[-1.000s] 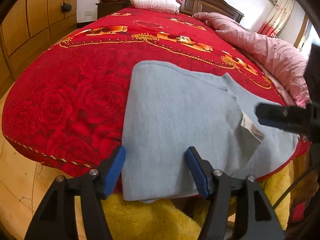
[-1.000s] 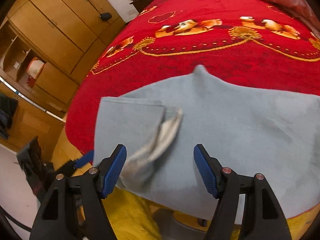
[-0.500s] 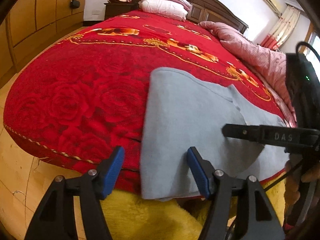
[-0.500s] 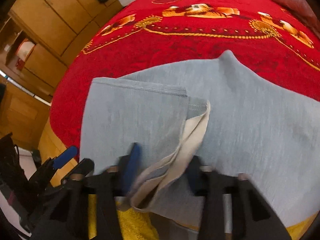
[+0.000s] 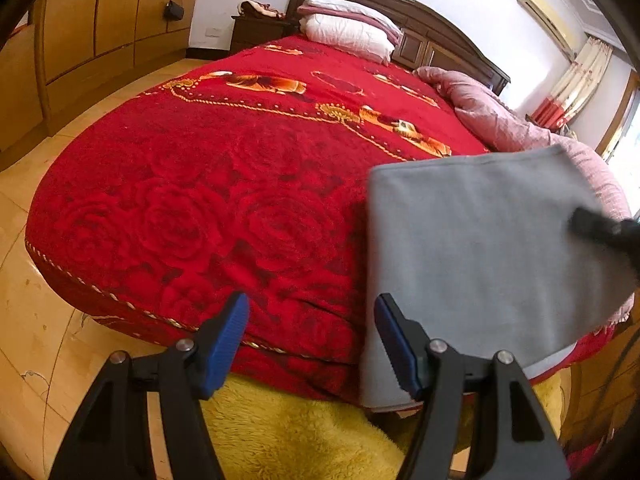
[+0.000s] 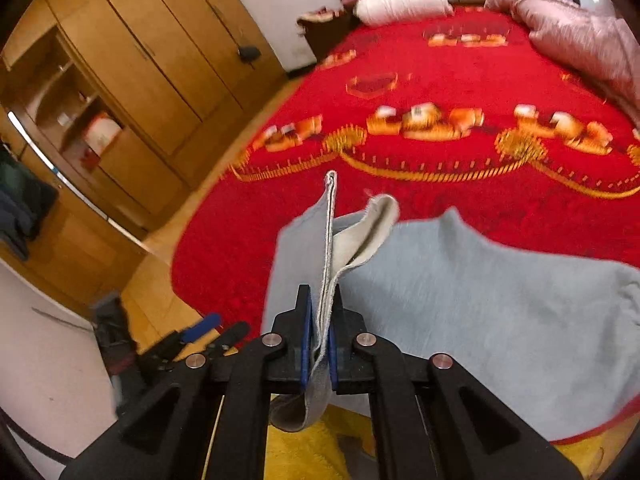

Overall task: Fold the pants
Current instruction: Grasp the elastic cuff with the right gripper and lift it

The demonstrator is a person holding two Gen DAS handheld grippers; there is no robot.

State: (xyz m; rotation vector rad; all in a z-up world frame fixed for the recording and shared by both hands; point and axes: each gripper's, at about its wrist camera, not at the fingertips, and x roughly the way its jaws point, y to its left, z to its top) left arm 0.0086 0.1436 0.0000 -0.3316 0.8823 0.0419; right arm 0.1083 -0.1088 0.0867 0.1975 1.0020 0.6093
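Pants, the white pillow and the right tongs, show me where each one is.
pants [image 6: 480, 312]: right wrist view, flat grey cloth lying on the bed.
white pillow [image 5: 344, 34]: left wrist view, middle of the pillow at the headboard.
right tongs [image 6: 318, 340]: right wrist view, between the blue pads, shut on the pants' edge.

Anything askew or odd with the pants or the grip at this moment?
One oddity: beside the edge clamped in the right gripper, a flap of the grey pants curls over, showing its pale lining. The left gripper is open, holding nothing.
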